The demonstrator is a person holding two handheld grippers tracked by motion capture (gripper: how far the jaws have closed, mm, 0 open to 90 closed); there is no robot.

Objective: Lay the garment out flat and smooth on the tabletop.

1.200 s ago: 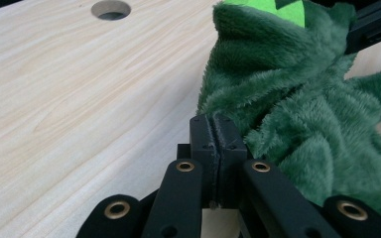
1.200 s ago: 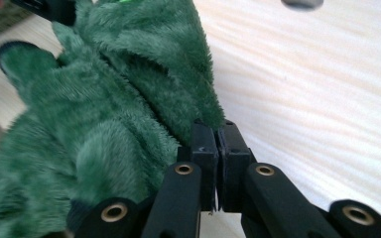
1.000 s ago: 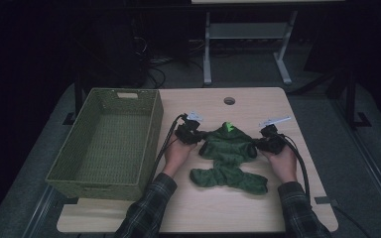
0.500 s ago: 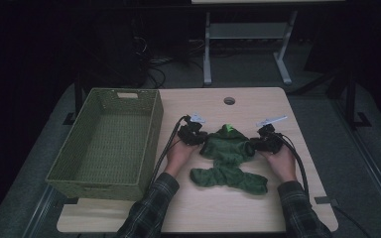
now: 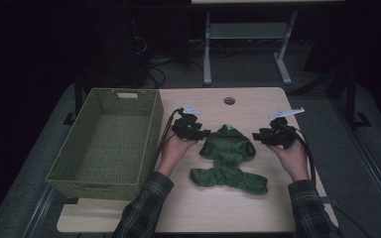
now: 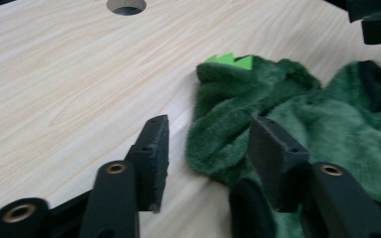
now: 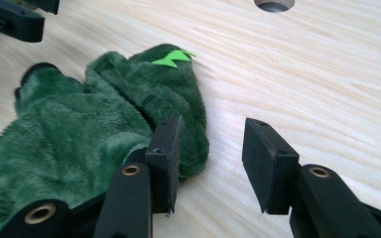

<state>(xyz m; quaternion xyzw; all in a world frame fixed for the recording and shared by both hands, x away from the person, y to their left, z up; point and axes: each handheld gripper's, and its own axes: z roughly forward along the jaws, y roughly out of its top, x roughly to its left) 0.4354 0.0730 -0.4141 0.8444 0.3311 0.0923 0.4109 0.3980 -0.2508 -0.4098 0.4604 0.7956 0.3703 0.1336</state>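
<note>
A green plush garment point(image 5: 228, 161) lies spread on the light wooden desk point(image 5: 213, 213), roughly in the middle between the person's two hands, with its hooded end pointing toward the far side, where a small bright green spiked trim point(image 5: 229, 127) shows. Its lower part fans out toward the near edge. The left hand-held gripper point(image 5: 202, 134) hovers just beside the garment's left upper edge, and its jaws have just been opening; in the left gripper view they stand well apart above the desk, with a fold of the green plush point(image 6: 278, 119) lying beyond and partly between them but not pressed by the pads. The right hand-held gripper point(image 5: 258, 136) hangs just beside the garment's right upper edge, and its jaws have likewise just been opening; in the right gripper view they are parted, the left jaw in front of the plush point(image 7: 104, 129), the right jaw over bare wood, and nothing is clamped. Each hand-held gripper trails a black cable back along the plaid-sleeved forearm. A green woven basket point(image 5: 69, 168) stands on the left part of the desk, near the left hand. A round cable hole point(image 5: 229, 101) sits in the desk at its far side, beyond the garment.
</note>
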